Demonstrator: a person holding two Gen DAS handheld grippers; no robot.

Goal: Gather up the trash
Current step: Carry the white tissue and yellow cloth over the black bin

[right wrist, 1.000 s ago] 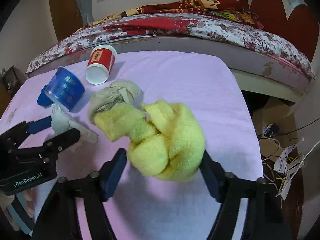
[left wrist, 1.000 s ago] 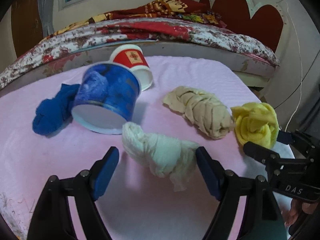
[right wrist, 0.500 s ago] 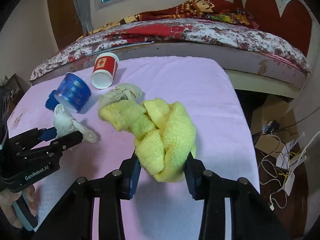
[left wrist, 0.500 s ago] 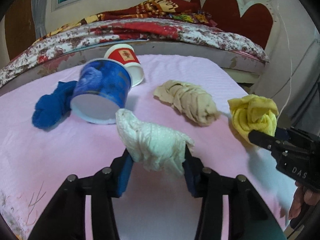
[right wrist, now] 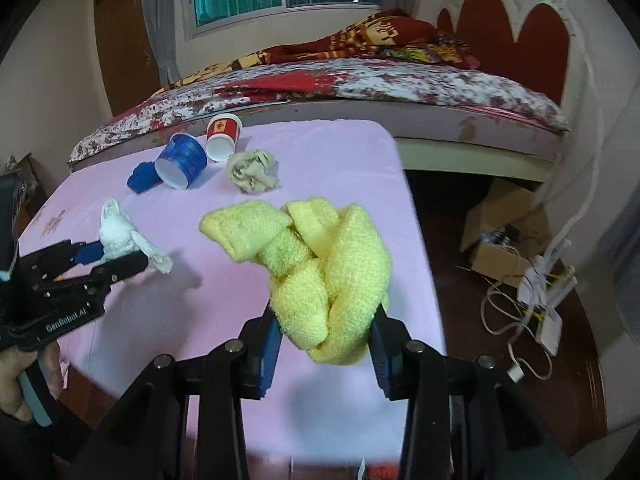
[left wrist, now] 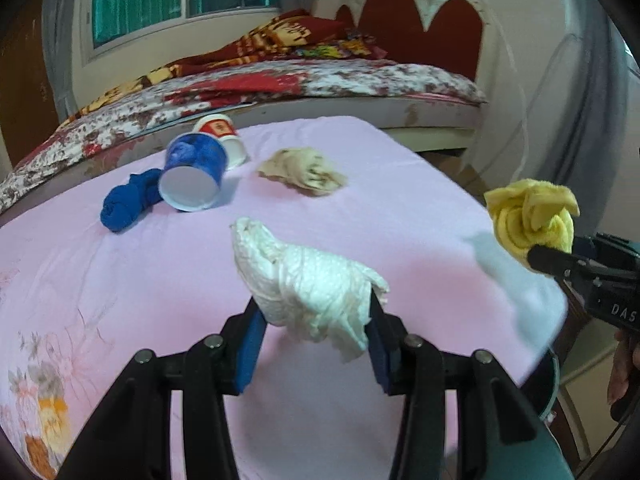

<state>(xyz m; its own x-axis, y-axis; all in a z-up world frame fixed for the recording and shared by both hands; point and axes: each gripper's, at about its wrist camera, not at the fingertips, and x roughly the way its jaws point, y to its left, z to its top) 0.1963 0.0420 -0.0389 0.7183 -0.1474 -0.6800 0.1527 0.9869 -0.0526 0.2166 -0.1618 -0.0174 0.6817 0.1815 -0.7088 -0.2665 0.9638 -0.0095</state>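
Note:
In the left wrist view, my left gripper (left wrist: 314,332) is shut on a white crumpled wad (left wrist: 304,280) and holds it above the pink table cover (left wrist: 120,300). The right wrist view shows my right gripper (right wrist: 326,340) shut on a knotted yellow cloth (right wrist: 320,264), lifted near the table's right edge. Each gripper also appears in the other view: the right gripper (left wrist: 560,250) with the yellow cloth (left wrist: 532,216), and the left gripper (right wrist: 116,256) with the white wad (right wrist: 118,232). A beige wad (left wrist: 304,170), a blue cloth (left wrist: 128,204), a tipped blue cup (left wrist: 194,176) and a tipped red cup (left wrist: 222,136) lie at the far side.
A bed (right wrist: 360,80) with a patterned blanket runs behind the table. On the floor to the right are a cardboard box (right wrist: 504,232), loose cables and a white power strip (right wrist: 548,324). The table's right edge (right wrist: 416,240) drops off close to the yellow cloth.
Both grippers closed on their wads, the left on the white one and the right on the yellow one. Both then lifted them off the cover and drew back from the cups.

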